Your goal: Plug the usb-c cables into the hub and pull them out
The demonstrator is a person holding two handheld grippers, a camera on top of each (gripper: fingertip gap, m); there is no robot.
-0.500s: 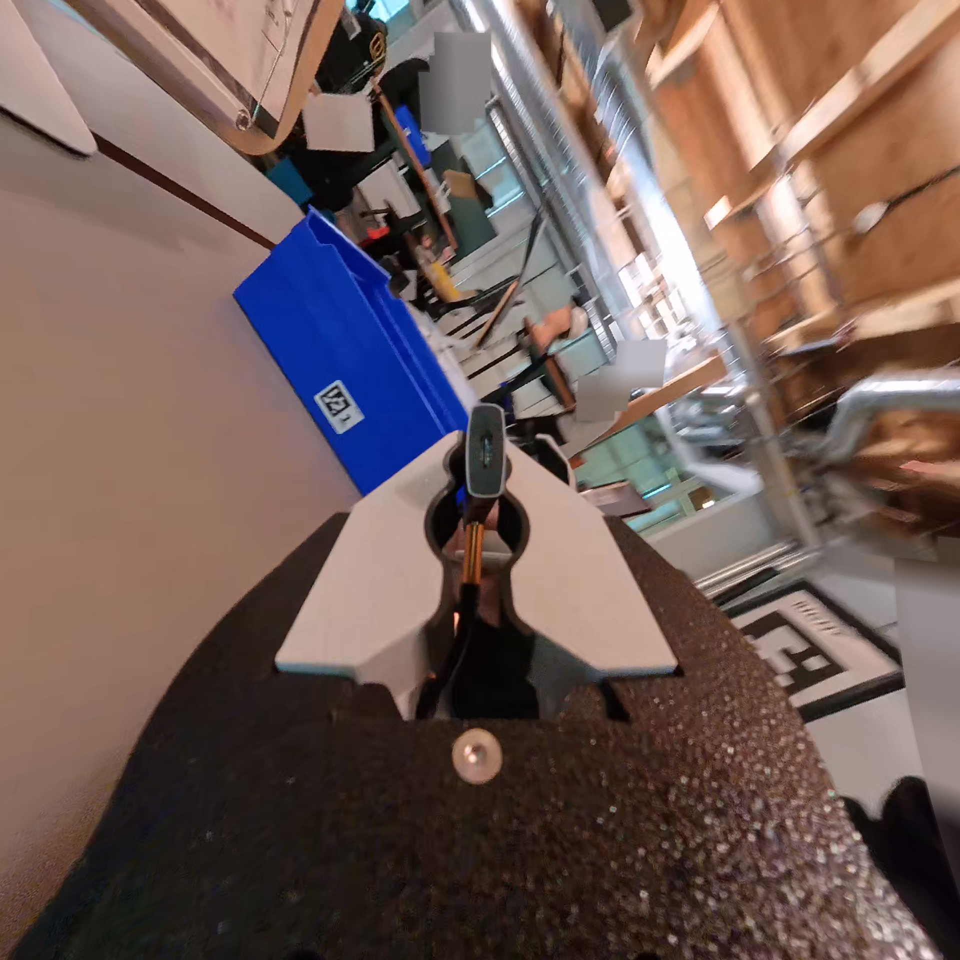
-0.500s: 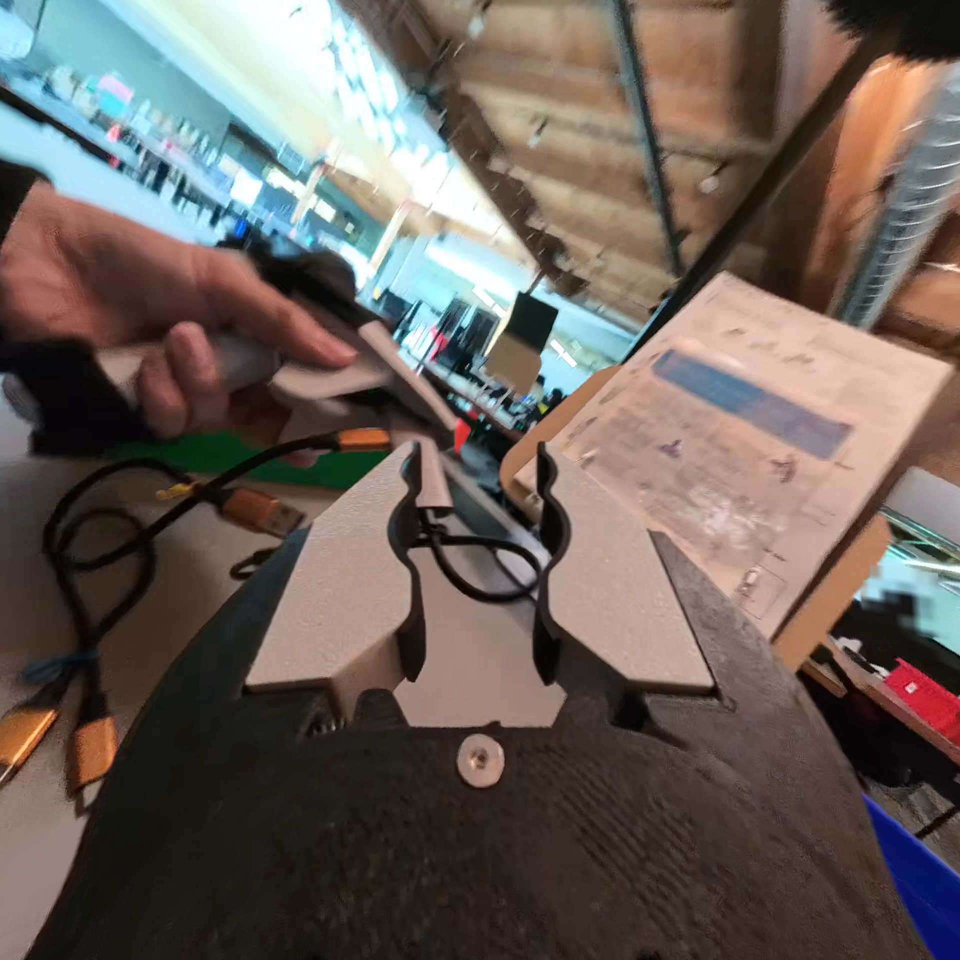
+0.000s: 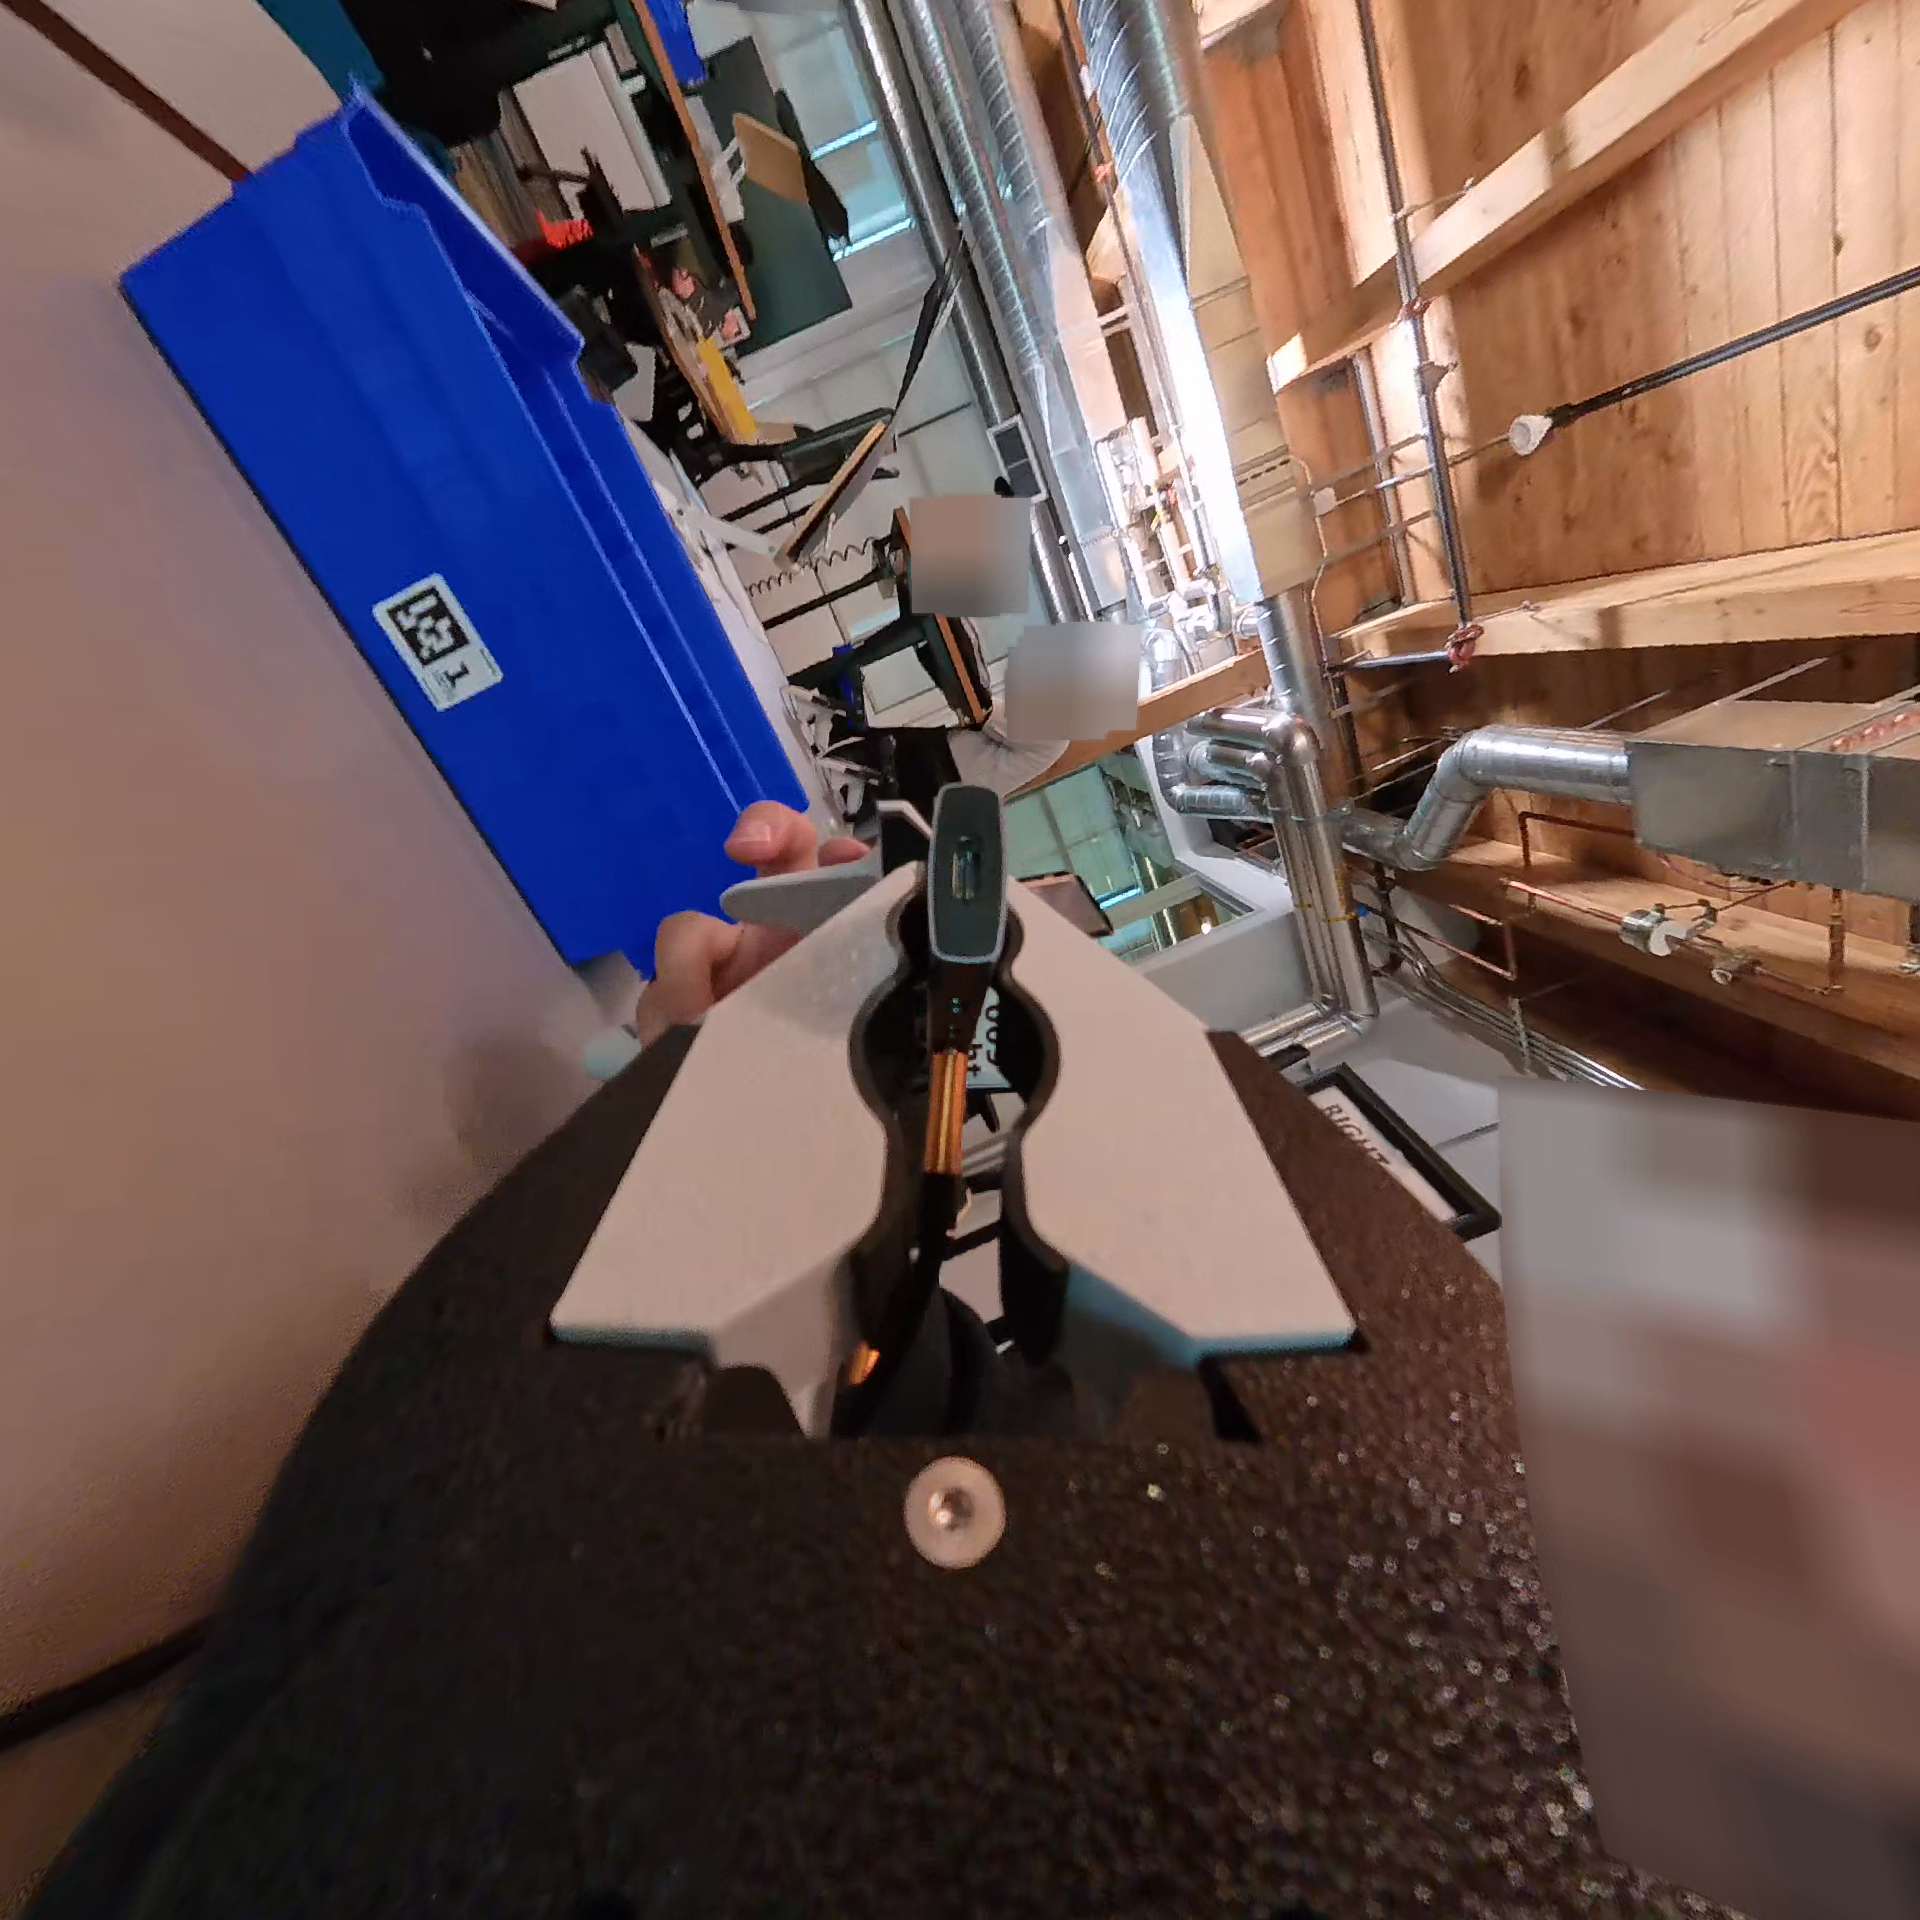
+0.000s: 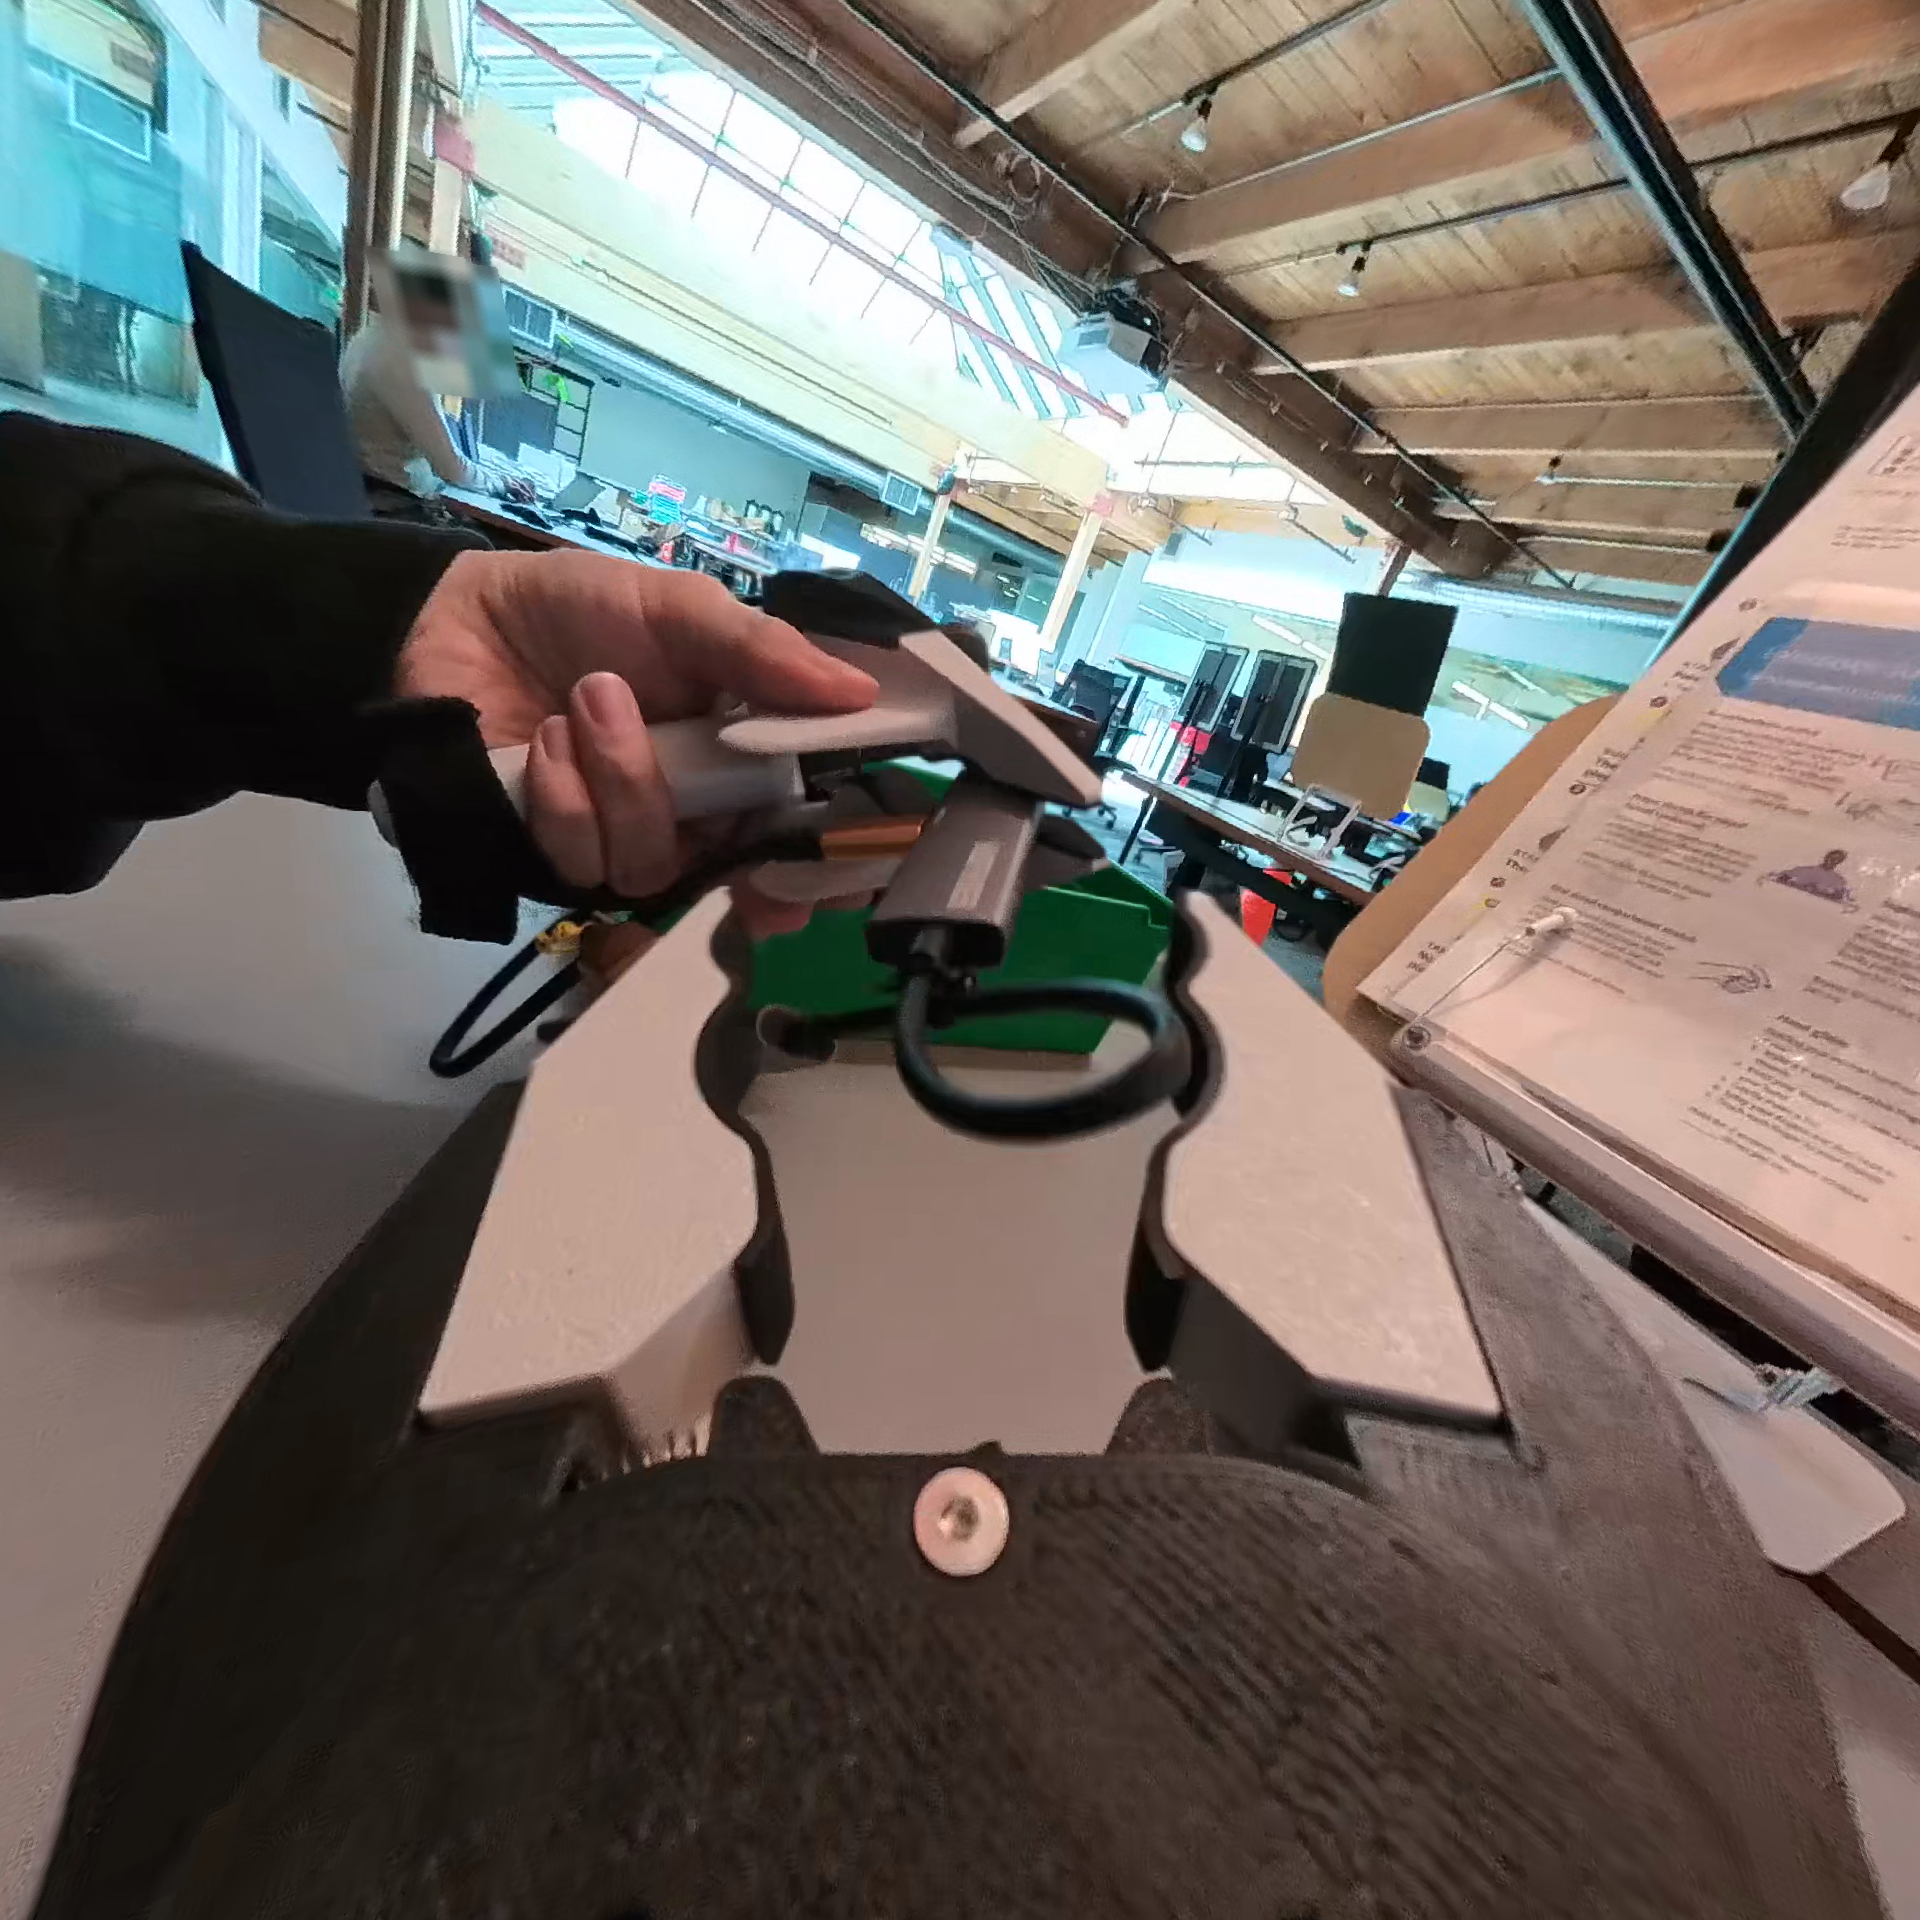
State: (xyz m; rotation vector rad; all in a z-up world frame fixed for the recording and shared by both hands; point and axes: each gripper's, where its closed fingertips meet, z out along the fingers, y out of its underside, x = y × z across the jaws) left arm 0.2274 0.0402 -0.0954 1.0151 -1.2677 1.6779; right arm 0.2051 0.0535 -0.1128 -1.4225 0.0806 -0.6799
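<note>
This is a large open workshop-style workspace. Exposed timber ceiling beams (image 4: 1403, 177) and silver metal ducts (image 3: 1507, 800) run overhead, long desks with dark monitors (image 4: 1247, 686) fill the hall, and a blue plastic storage bin (image 3: 436, 582) sits on the pale table (image 3: 156, 935).

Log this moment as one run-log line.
left gripper: shut on hub, lifted | right gripper: open, empty | copper-plug cable: plugged into hub | hub lead: looped between right fingers

My left gripper (image 3: 961, 914) pinches the grey hub (image 3: 966, 883) edge-on, one port facing me. A gold-collared cable (image 3: 943, 1117) is plugged into its underside. Its black lead (image 4: 1023, 1060) loops below.
</note>
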